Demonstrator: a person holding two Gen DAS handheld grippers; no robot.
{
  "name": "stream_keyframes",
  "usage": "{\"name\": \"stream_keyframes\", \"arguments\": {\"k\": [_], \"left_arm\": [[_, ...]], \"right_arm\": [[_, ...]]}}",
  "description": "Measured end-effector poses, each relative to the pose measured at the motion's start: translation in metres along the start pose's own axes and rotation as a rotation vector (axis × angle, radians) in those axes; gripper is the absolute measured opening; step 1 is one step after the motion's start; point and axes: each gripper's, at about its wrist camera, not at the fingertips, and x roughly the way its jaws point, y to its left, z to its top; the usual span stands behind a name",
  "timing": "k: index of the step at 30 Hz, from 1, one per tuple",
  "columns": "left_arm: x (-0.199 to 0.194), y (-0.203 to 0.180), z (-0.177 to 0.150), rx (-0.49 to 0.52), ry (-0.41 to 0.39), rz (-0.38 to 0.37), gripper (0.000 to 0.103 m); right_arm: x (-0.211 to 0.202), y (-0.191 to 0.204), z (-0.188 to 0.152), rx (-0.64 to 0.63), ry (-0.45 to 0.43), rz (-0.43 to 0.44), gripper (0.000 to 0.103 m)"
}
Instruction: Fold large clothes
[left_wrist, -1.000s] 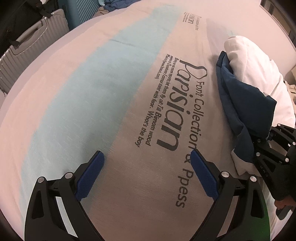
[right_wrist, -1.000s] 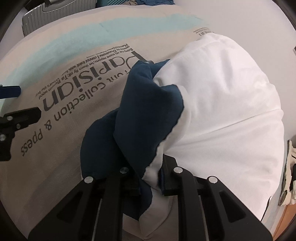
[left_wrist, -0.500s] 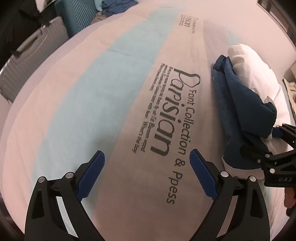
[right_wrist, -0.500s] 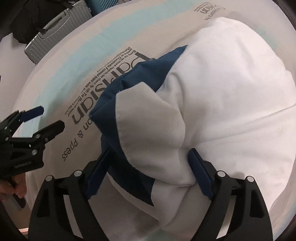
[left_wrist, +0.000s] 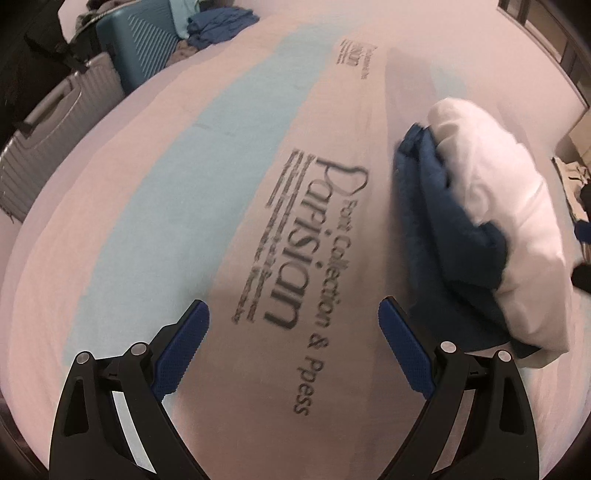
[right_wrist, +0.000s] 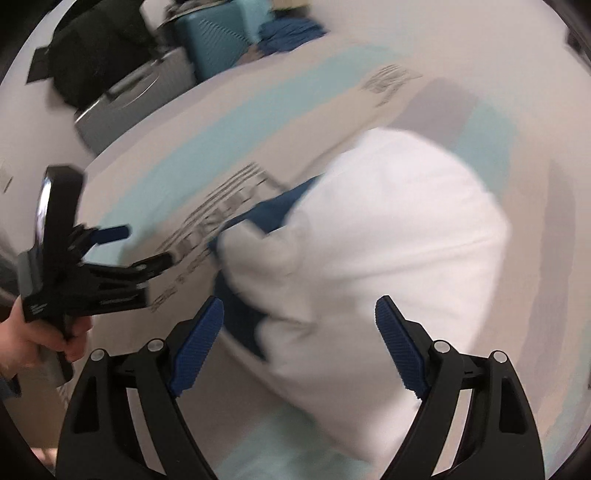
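A folded white and navy garment (left_wrist: 491, 236) lies bundled on the right side of the bed, also filling the middle of the right wrist view as the garment (right_wrist: 388, 251). My right gripper (right_wrist: 299, 306) hangs above it, open, with nothing between its blue pads. My left gripper (left_wrist: 293, 310) is open over the printed bedspread (left_wrist: 221, 184), left of the garment and apart from it. From the right wrist view the left gripper (right_wrist: 140, 247) shows at the left, held by a hand (right_wrist: 33, 339).
The bedspread has a light blue stripe (left_wrist: 192, 177) and dark lettering. A grey suitcase (left_wrist: 51, 129) and a teal suitcase (left_wrist: 140, 44) stand beyond the bed's far left edge, with a pile of blue clothes (left_wrist: 218, 26) beside them.
My right gripper opened and let go of the garment's navy and white edge, then rose away from it. The garment now lies still on the bed. My left gripper lifted a little.
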Motion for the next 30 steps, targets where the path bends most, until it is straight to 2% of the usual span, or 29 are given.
{"name": "stream_keyframes", "arguments": {"k": [2, 6, 13, 17, 22, 26, 29, 30], "left_arm": [[-0.007, -0.003, 0.008, 0.007, -0.024, -0.008, 0.091], [-0.014, -0.008, 0.027, 0.007, -0.053, -0.026, 0.091], [-0.008, -0.018, 0.043, 0.020, -0.058, -0.050, 0.091], [-0.002, -0.021, 0.044, 0.037, -0.052, -0.057, 0.092], [0.013, -0.020, 0.041, 0.042, -0.027, -0.058, 0.092], [0.019, -0.024, 0.046, 0.051, 0.011, -0.129, 0.092], [0.021, -0.033, 0.059, 0.060, 0.023, -0.218, 0.092], [0.025, -0.037, 0.068, 0.058, 0.040, -0.273, 0.092]], "right_arm": [[0.003, -0.024, -0.001, 0.025, -0.007, -0.101, 0.081], [0.030, -0.036, 0.005, 0.029, 0.024, -0.209, 0.081], [0.076, -0.001, 0.004, -0.040, 0.074, -0.174, 0.078], [0.101, 0.017, 0.000, -0.088, 0.081, -0.219, 0.078], [0.113, 0.019, -0.007, -0.105, 0.078, -0.246, 0.081], [0.084, 0.012, -0.004, -0.060, 0.054, -0.202, 0.079], [0.045, -0.027, 0.002, 0.060, 0.000, -0.155, 0.086], [0.041, -0.038, 0.002, 0.093, -0.006, -0.153, 0.087]]}}
